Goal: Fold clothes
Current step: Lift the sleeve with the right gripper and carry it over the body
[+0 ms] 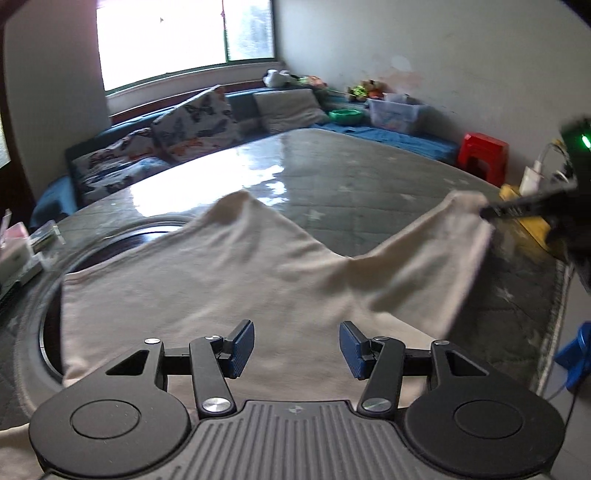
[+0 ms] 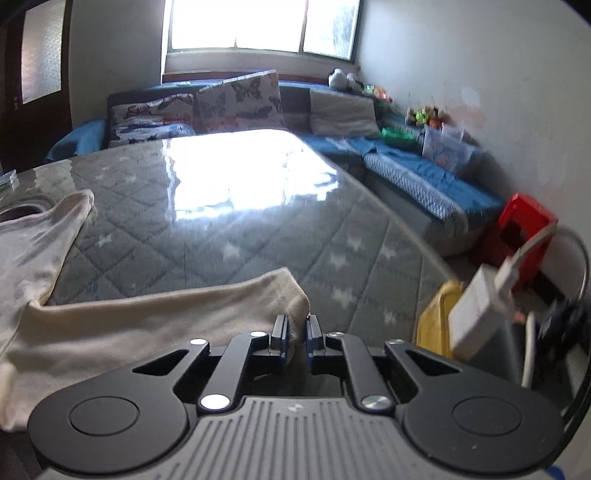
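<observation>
A cream garment (image 1: 236,280) lies spread on the near part of a grey quilted mattress (image 1: 351,177) — one end drawn out to the right. The right gripper (image 2: 296,334) has its jaws clenched on that end's tip. The left gripper (image 1: 296,349) hovers over the cloth's near middle, jaws released, holding nothing.

Both wrist views (low, close) face the window (image 1: 184,33).
</observation>
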A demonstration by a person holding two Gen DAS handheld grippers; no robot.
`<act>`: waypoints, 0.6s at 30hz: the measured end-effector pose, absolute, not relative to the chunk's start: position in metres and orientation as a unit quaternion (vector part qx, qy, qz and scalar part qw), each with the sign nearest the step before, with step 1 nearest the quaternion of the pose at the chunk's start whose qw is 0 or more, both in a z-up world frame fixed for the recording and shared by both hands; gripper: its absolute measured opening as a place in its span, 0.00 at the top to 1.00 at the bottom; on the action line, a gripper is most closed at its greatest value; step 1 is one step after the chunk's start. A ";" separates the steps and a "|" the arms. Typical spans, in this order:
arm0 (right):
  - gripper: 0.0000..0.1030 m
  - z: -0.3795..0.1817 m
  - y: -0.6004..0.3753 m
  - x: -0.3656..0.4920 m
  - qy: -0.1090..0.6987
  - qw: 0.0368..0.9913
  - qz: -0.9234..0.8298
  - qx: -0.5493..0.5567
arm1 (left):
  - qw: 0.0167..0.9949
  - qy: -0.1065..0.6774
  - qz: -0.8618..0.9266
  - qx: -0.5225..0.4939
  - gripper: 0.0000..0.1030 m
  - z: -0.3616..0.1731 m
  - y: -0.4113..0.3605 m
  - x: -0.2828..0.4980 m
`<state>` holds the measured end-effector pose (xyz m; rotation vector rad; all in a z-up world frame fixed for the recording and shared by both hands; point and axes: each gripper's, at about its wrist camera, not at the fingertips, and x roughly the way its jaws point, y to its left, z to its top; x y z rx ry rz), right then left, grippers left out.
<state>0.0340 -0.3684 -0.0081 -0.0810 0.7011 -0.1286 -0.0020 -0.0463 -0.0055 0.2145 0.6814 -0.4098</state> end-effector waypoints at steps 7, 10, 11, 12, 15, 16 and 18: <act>0.92 -0.006 -0.365 0.052 0.326 0.941 -0.071 -0.065 | 0.907 0.330 -0.230 0.123 0.47 -0.013 -0.060 -0.012; 0.92 -0.017 -0.366 0.057 0.341 0.935 -0.070 -0.061 | 0.903 0.331 -0.237 0.137 0.47 -0.017 -0.066 -0.016; 0.92 -0.020 -0.367 0.057 0.346 0.934 -0.069 -0.058 | 0.902 0.331 -0.237 0.142 0.47 -0.018 -0.068 -0.017; 0.92 -0.022 -0.368 0.058 0.349 0.933 -0.068 -0.054 | 0.902 0.330 -0.237 0.146 0.47 -0.019 -0.069 -0.017; 0.92 -0.019 -0.371 0.057 0.346 0.935 -0.066 -0.043 | 0.904 0.327 -0.235 0.141 0.47 -0.015 -0.068 -0.017; 0.92 -0.018 -0.372 0.057 0.344 0.936 -0.065 -0.040 | 0.906 0.325 -0.233 0.137 0.47 -0.013 -0.067 -0.016; 0.92 -0.015 -0.372 0.058 0.340 0.937 -0.062 -0.042 | 0.908 0.323 -0.232 0.132 0.47 -0.012 -0.068 -0.013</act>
